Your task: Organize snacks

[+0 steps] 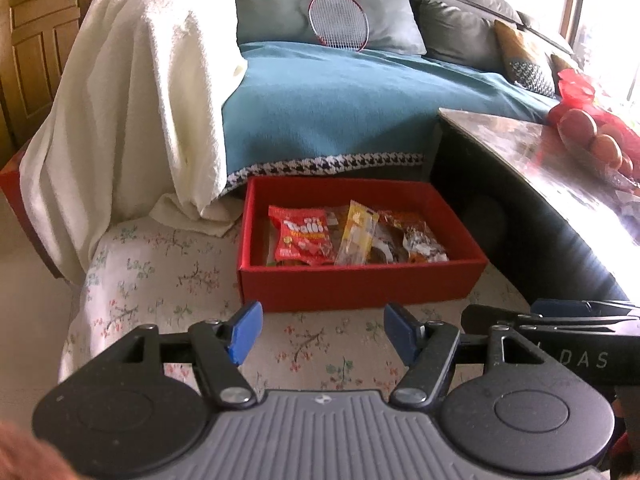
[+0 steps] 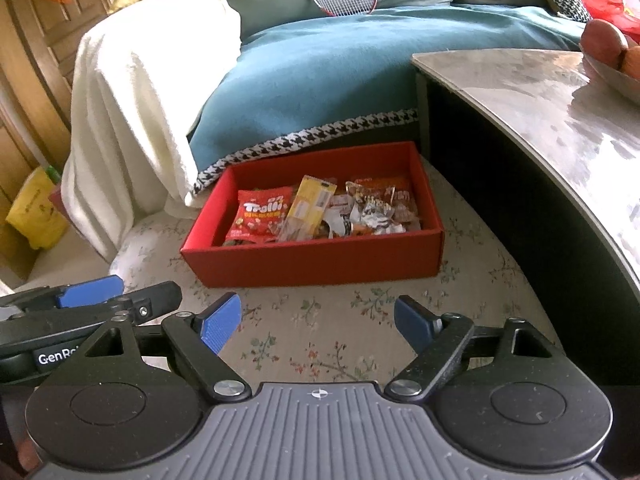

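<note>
Red box (image 1: 360, 280) of snack packets (image 1: 302, 240) on the floral cloth (image 1: 160, 280), against the sofa's teal blanket (image 1: 340, 112), beside the desk (image 2: 540, 92). Ahead of both tools, apart from them. Left tool (image 1: 322, 334) and right tool (image 2: 318, 322) side by side, jaws spread, empty.
</note>
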{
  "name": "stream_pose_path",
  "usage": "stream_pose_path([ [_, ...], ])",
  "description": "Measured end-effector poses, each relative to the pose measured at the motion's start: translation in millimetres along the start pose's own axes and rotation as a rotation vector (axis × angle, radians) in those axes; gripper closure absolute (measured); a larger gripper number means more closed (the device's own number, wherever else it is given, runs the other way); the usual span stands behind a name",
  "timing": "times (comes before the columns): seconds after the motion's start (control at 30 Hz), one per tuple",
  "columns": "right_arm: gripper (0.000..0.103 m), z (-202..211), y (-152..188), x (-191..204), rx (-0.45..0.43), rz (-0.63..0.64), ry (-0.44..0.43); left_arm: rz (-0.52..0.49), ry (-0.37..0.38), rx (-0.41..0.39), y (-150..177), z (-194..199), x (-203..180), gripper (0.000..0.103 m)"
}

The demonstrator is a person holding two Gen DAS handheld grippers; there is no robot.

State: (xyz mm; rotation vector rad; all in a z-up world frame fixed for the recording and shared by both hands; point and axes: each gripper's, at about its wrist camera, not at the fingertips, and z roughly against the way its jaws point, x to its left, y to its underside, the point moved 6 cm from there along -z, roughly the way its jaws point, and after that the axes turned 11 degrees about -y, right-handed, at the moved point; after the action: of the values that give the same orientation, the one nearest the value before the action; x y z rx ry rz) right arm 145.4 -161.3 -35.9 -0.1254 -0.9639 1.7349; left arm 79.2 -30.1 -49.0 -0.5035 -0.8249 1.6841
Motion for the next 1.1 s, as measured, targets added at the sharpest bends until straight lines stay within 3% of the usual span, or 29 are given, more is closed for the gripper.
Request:
stream_pose_path([
  [0.4,0.015,11.2,34.7,8.8,0.039,0.005,0.015,-0.033,-0.022,0.027,34.8,16.4,3.3,0.042],
  [1.1,0.015,18.0,45.2,13.4,0.045,0.002,0.009,-0.048,-0.034,0.021,46.1,25.8,4.4,0.042],
])
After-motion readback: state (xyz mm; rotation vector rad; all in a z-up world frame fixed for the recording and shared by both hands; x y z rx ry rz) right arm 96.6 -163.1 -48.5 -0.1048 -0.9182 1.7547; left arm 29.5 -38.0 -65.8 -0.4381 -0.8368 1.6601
